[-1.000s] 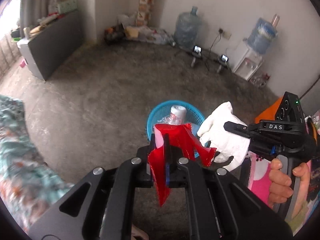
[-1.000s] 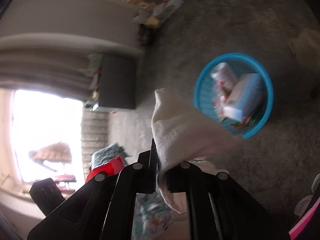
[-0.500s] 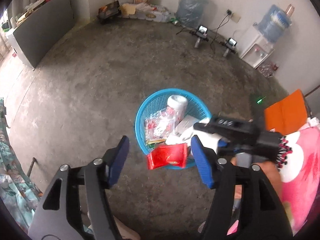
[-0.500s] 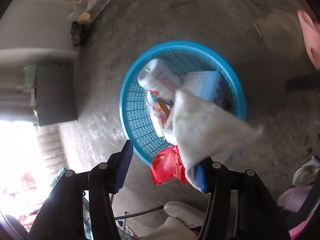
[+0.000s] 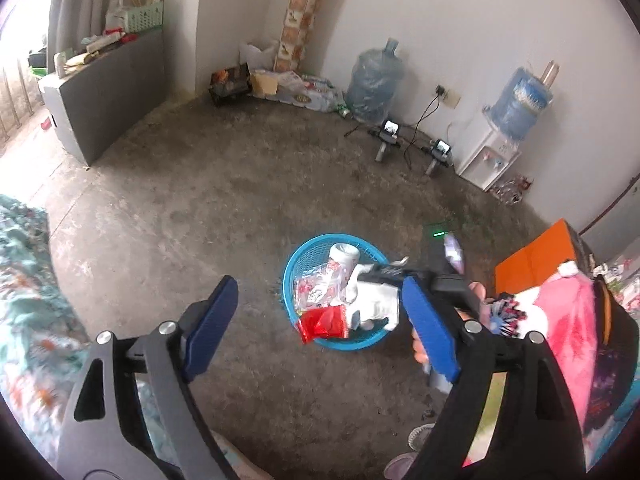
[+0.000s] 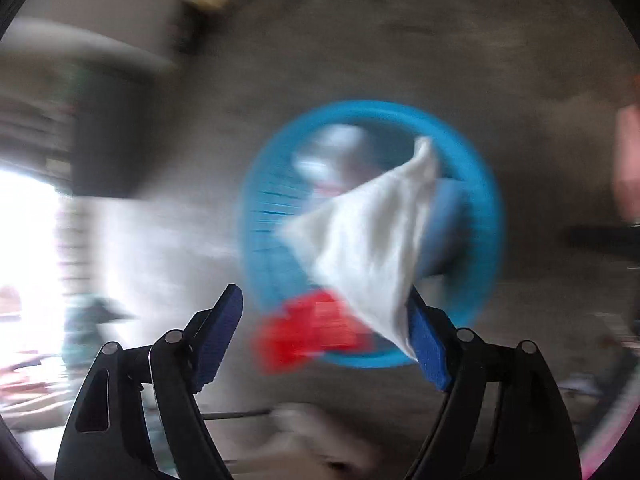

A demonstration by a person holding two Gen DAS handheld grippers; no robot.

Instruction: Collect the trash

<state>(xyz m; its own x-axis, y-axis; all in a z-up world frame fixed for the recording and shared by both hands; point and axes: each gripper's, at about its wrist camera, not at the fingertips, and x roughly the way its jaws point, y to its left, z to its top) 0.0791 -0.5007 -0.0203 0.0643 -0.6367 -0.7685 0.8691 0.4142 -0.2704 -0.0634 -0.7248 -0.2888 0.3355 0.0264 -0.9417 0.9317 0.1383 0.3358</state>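
A blue basket (image 5: pixel 289 280) stands on the concrete floor holding a white canister (image 5: pixel 344 254) and clear wrappers (image 5: pixel 316 284). A red wrapper (image 5: pixel 324 322) lies over its near rim. My left gripper (image 5: pixel 320 328) hangs above the basket with its jaws opening and nothing between them. In the blurred right wrist view, my right gripper (image 6: pixel 323 292) points down at the basket (image 6: pixel 490 200), also opening. A white tissue (image 6: pixel 372 232) clings to its right pad only and drapes over the basket. The tissue (image 5: pixel 376 300) also shows in the left wrist view, and the red wrapper (image 6: pixel 308 332) in the right.
Two water jugs (image 5: pixel 374 80), a white dispenser (image 5: pixel 486 152) and two small cameras on stands (image 5: pixel 390 132) line the far wall. A grey cabinet (image 5: pixel 104 96) stands at left. Floral fabric (image 5: pixel 24 280) is near left; an orange sheet (image 5: pixel 536 252) and pink clothing (image 5: pixel 560 320) are at right.
Both grippers went from shut to open. The red wrapper left my left gripper and landed on the basket's rim. My right gripper swung down over the basket, the tissue slipping off.
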